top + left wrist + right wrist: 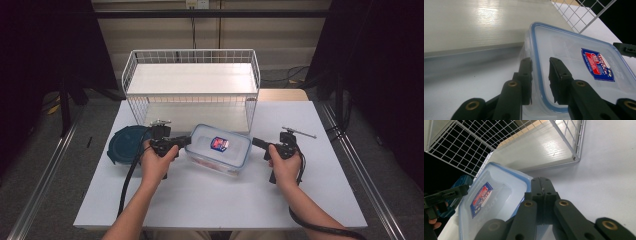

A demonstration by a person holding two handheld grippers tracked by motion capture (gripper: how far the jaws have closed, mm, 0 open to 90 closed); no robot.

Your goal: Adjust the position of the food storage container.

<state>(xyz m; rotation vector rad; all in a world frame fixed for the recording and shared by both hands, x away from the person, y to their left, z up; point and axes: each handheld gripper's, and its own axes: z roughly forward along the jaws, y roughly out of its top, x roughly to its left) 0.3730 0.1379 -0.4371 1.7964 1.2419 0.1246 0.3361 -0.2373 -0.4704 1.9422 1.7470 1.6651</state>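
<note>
Both grippers at the ends of the clear box

We see the clear lidded container [219, 148] on the white table [200, 200], just in front of the white wire rack [192, 80]. Our left gripper [540, 82] straddles the container's blue-sealed rim, jaws apart, one outside the wall and one over the lid, likely to pinch that edge. Our right gripper [541, 192] rests just beside the container's opposite end, jaws pressed together and holding nothing, perhaps bracing it. A dark teal lid [123, 144] lies left of the container, touching nothing we can make out. The rack closes off the far side; toward us the table lies open.
</note>
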